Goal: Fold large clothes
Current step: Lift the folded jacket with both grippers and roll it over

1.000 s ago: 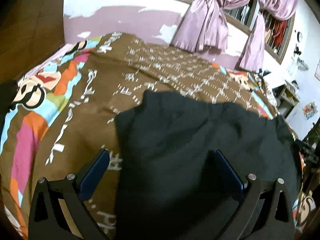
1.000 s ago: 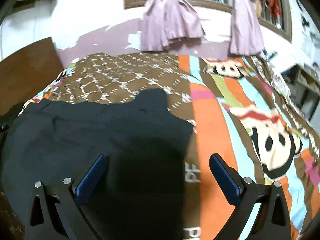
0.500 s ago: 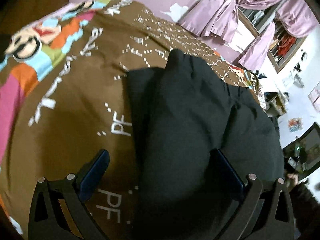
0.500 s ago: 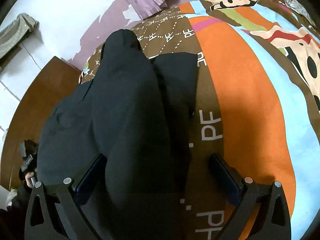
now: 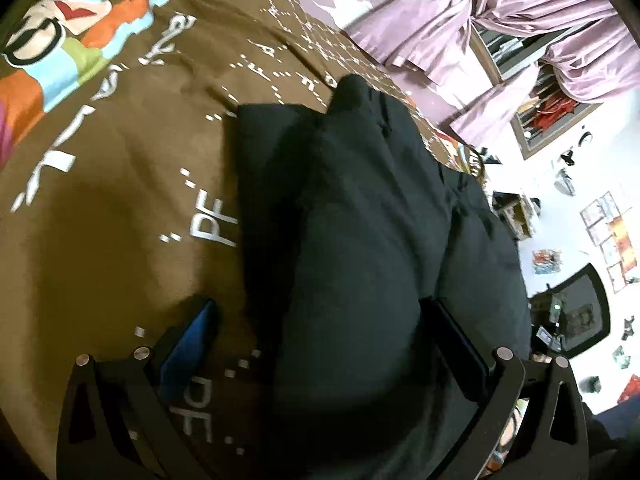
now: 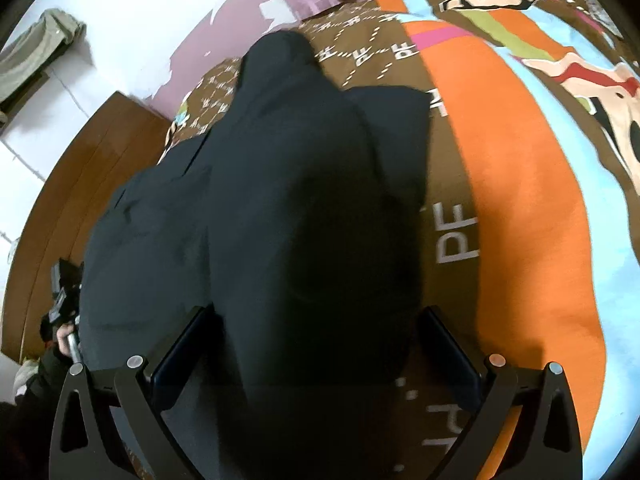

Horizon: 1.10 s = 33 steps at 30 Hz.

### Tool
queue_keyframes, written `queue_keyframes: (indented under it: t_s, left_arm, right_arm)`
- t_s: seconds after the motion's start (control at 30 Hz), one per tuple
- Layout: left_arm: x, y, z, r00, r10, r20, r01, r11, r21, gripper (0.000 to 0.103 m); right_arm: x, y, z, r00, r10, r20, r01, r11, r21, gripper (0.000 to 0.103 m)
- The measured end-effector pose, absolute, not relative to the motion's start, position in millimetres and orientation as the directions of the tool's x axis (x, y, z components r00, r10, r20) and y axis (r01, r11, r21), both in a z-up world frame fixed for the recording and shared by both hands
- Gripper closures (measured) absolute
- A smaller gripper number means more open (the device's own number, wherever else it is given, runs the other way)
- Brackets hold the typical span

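In the left wrist view, the black garment [image 5: 360, 248] lies on the bed, over a brown bedspread [image 5: 112, 184] printed with white "PF" letters and bright cartoon patches. The cloth looks thick and matte, and a raised fold of it humps up between the two fingers of the left tongs [image 5: 320, 344] and runs away from them to a rounded tip at its far end. The left tongs stand wide: the blue pad of one finger rests over the bedspread just beside the garment's edge, while the other finger sits against the dark cloth. A flatter layer of the garment spreads beyond that far finger. Only this view shows the pink knotted curtains [image 5: 516, 28] ahead of the tongs and a white wall with small pictures off to the side. In the right wrist view, the same garment [image 6: 280, 208] bulges up between the fingers of the right tongs [image 6: 316, 344], which also stand wide with cloth filling the gap. Only here do the bedspread's orange band [image 6: 520, 208], the wooden headboard [image 6: 80, 184] past the garment, and the other tongs [image 6: 64, 312] at the cloth's far edge appear.
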<state>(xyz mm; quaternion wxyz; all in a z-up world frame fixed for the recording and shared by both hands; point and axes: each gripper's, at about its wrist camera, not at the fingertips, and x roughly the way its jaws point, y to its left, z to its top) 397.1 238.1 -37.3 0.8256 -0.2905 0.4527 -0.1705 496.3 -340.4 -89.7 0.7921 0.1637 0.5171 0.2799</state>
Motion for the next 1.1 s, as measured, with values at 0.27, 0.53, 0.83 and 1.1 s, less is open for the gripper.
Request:
queue_keyframes:
  t_s: [0.27, 0.53, 0.83, 1.1]
  left_arm:
    - [394, 231, -32, 0.525, -0.558, -0.642, 0.021, 0.763, -0.646, 0.022]
    - [378, 215, -7, 0.609, -0.505, -0.611, 0.053, 0.795, -0.604, 0.075]
    - [365, 174, 56, 0.717, -0.47, -0.515, 0.147, 0.824, -0.547, 0.086]
    - [381, 146, 94, 0.753, -0.495, -0.433, 0.236, 0.818, -0.525, 0.086]
  right_arm:
    - [479, -323, -79, 0.326, 0.572, -0.753, -0.25, 0.82, 0.515, 0.033]
    - [464, -321, -55, 0.395, 0.591, -0.704, -0.278, 0.807, 0.521, 0.081]
    - [449, -316, 24, 0.519, 0.652, -0.554, -0.408, 0.758, 0.509, 0.089]
    - [447, -334, 75, 0.631, 0.626, -0.459, -0.423, 0.773, 0.473, 0.089]
